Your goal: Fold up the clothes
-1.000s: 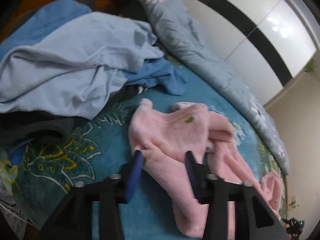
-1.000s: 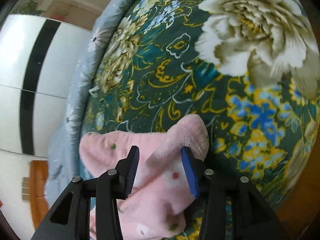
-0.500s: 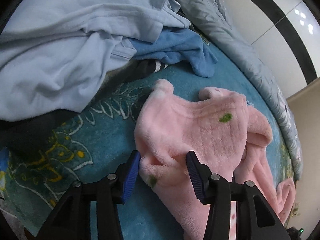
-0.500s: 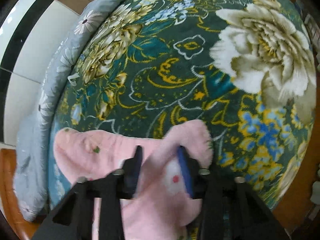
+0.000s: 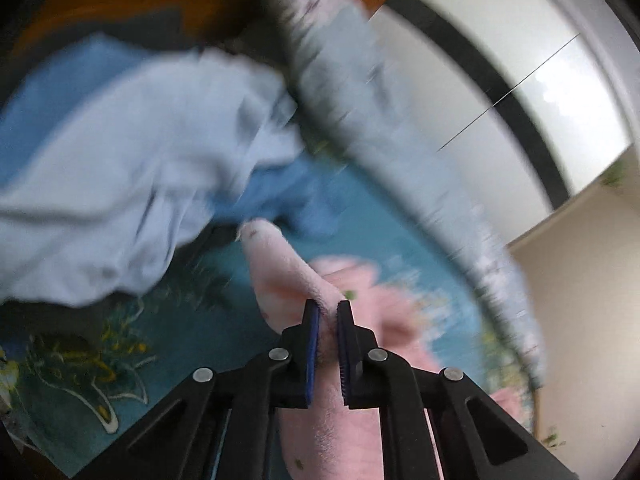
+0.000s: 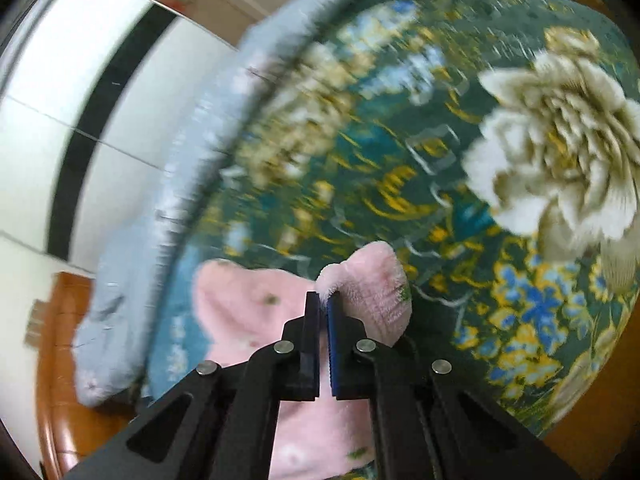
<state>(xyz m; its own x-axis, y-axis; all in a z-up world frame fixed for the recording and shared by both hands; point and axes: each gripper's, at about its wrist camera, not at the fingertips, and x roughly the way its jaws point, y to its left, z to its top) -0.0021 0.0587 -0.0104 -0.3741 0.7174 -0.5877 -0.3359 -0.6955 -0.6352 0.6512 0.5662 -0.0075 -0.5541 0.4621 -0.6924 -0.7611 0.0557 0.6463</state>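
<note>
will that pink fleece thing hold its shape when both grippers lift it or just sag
Likely sags: the pink fleece garment already bends over at the left gripper and bunches at the right gripper. Its plush pile probably grips the pads rather than slipping. It looks light.

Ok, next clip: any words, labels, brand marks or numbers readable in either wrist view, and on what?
None readable in either view.
pink fleece garment: only small coloured spots, no lettering or tag visible.
floral blanket: flower pattern only.
pale blue clothes pile: blurred, no print visible.
Both views are motion-blurred, so fine print could be missed.
</note>
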